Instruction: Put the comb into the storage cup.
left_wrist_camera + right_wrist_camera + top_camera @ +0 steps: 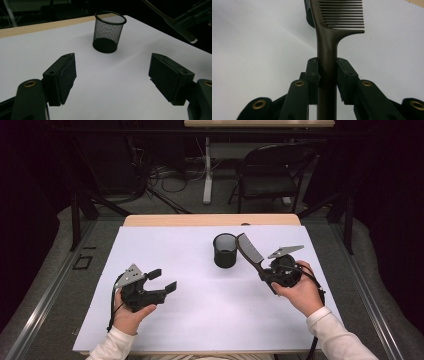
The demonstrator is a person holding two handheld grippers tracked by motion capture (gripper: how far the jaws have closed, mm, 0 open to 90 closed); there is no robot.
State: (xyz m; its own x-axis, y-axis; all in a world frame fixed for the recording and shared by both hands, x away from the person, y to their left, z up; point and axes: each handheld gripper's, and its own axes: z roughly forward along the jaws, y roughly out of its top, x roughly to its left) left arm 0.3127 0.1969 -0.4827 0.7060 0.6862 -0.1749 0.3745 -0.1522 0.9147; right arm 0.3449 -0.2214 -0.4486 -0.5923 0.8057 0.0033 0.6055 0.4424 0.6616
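At the left of the high view, the left gripper (163,280) is held in the person's left hand (131,315) above the white surface (200,320). Its fingers (61,77) stand well apart with nothing between them, and they point toward the black mesh cup (225,250). The cup stands upright on the surface, left of the comb (250,251) and just beside its toothed end. In the left gripper view the cup (109,31) lies beyond the open fingers. At the right, the right gripper (264,271), held in the right hand (300,292), has its fingers (313,75) clamped on the handle of the dark comb (327,50). The comb is lifted off the surface; its teeth slant up and away, toward the cup's rim.
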